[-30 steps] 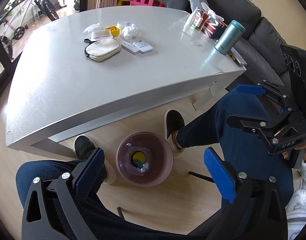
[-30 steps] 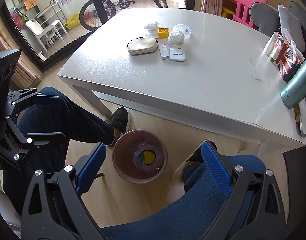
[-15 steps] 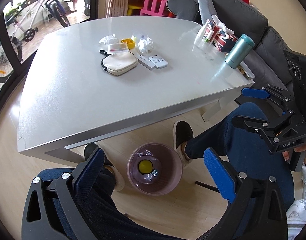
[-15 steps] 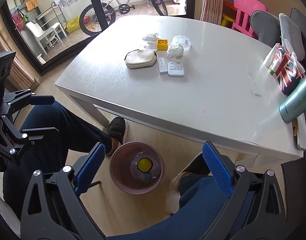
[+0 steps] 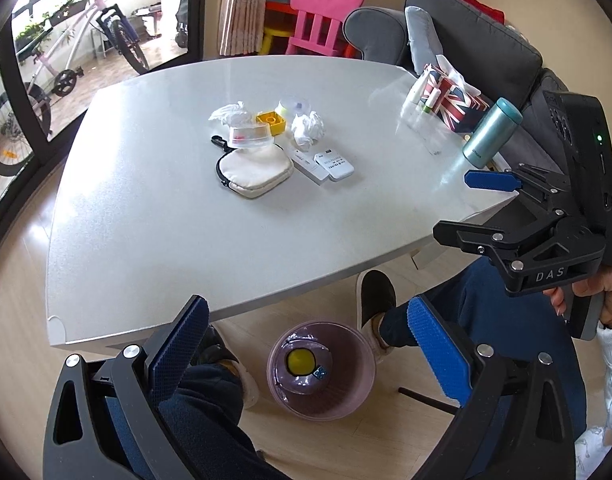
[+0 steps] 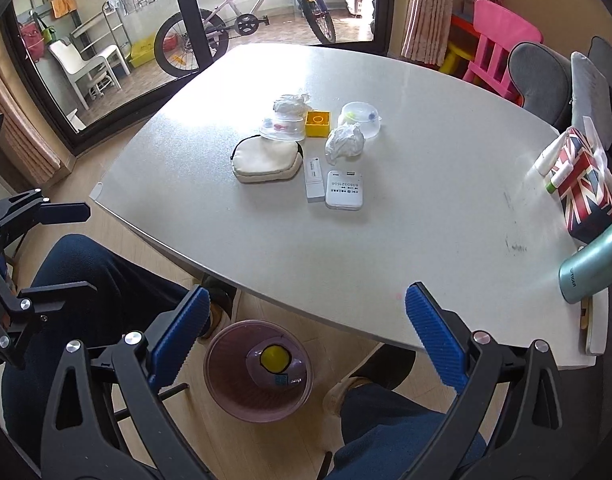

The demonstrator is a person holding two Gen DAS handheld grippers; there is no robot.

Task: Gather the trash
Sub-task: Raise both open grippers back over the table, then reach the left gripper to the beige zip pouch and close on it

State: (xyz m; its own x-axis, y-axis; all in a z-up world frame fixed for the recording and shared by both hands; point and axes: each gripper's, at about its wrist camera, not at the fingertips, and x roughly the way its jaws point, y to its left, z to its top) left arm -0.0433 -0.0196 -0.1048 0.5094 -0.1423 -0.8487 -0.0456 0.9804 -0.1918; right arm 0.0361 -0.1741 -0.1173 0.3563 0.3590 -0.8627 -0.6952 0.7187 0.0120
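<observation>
A crumpled white tissue (image 5: 307, 128) (image 6: 345, 141) lies on the white table (image 5: 186, 220) (image 6: 425, 216), near a crumpled clear wrapper (image 5: 229, 113) (image 6: 290, 102) and a clear plastic cup (image 5: 250, 136) (image 6: 282, 127). A pink trash bin (image 5: 321, 370) (image 6: 258, 370) stands on the floor below the near edge, with a yellow item inside. My left gripper (image 5: 306, 344) is open and empty above the bin. My right gripper (image 6: 304, 334) is open and empty, also seen in the left wrist view (image 5: 461, 204).
A cream pouch (image 6: 266, 160), yellow block (image 6: 317, 123), clear lid (image 6: 361, 119), white stick (image 6: 313, 180) and white box (image 6: 343, 190) cluster mid-table. A flag tissue box (image 6: 585, 188) and teal bottle (image 6: 593, 268) are at the right. Legs and shoes flank the bin.
Both grippers have risen and tilted up toward the table; the table items now sit closer to centre and the bin lower in view. Both stay open.
</observation>
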